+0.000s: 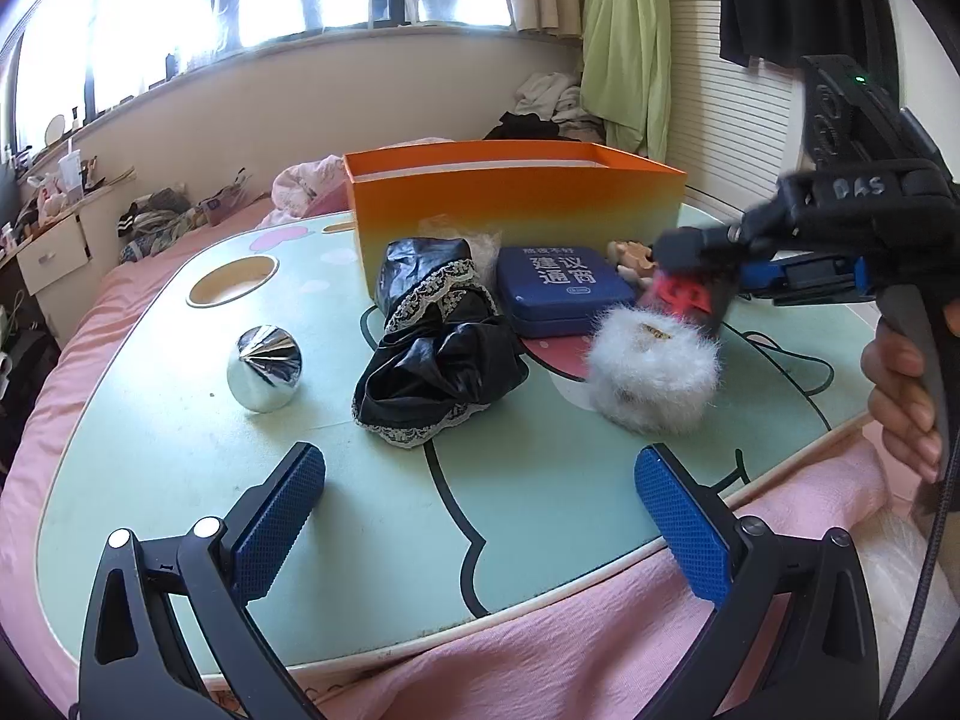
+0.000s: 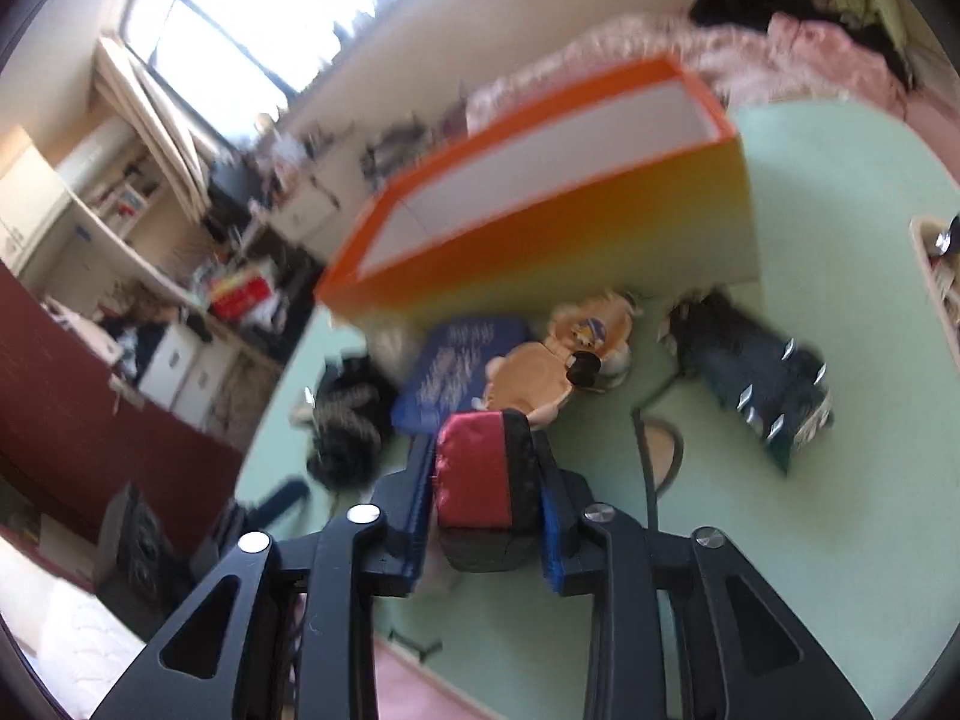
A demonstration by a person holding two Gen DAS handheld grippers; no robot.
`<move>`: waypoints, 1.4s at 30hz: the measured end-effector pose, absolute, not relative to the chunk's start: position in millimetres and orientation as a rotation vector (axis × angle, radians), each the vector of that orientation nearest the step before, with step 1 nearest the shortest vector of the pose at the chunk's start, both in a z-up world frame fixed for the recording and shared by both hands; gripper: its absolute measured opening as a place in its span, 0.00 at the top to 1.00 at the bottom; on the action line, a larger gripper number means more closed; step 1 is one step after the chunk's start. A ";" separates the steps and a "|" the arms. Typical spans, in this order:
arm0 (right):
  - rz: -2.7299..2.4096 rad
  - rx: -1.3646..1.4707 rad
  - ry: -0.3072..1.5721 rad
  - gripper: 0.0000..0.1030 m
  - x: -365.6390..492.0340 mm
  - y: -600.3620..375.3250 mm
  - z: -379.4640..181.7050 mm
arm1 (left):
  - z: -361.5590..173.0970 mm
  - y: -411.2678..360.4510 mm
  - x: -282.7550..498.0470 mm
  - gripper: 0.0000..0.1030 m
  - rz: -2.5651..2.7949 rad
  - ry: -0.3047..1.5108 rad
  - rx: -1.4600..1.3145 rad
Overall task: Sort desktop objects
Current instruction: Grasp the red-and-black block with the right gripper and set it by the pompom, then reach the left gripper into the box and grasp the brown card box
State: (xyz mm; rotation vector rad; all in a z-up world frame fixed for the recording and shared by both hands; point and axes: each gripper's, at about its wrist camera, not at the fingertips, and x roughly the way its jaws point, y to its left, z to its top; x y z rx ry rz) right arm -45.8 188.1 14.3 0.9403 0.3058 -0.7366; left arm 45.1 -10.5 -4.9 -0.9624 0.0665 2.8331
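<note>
Table (image 1: 540,510): pale green lap table set on pink bedding; carries everything below.
Orange box (image 1: 516,210): open-topped, at the table's far side; inside looks white and empty as far as the right wrist view shows. Probable sorting bin.
Black lace cloth (image 1: 438,354): crumpled heap mid-table, just in front of the box.
White fur item (image 1: 654,372): fluffy piece with a red-and-black part (image 2: 486,474) on top; it sits right of the blue case.
Blue case (image 1: 555,294): flat, printed lid, between cloth and fur item.
Silver cone (image 1: 264,369): alone, well left of the cloth.
Left gripper (image 1: 480,516): fingers spread wide, nothing between them, hovering over the near table edge.
Right gripper (image 2: 486,480): jaws flank the red-and-black part, close on both sides. Whether the pads press is hard to tell through blur.
Risk: grip sits high on a soft, top-heavy item; fur could slip or snag the case if lifted.
Unclear: small doll-like figure (image 2: 576,348) behind the case; dark studded object (image 2: 756,372) on the right, identity uncertain.
</note>
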 end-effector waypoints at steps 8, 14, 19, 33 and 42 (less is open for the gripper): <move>-1.019 0.640 0.404 0.29 -61.1 252.5 12.9 | -5.2 -12.5 46.0 0.00 2.831 0.069 -0.958; -1.166 0.480 0.558 0.09 -28.8 259.8 -13.6 | -5.9 -13.2 45.7 0.00 2.830 0.071 -0.960; -1.154 0.510 0.559 0.00 -37.7 251.7 -23.6 | -6.1 -13.6 45.8 0.00 2.831 0.072 -0.959; -1.125 0.496 0.562 0.00 -32.8 255.6 -11.8 | 21.2 -14.2 56.5 0.33 2.807 0.045 -0.890; -1.113 0.492 0.566 0.00 -32.6 255.4 -11.6 | 108.2 19.8 -60.4 0.33 2.706 -0.050 -0.987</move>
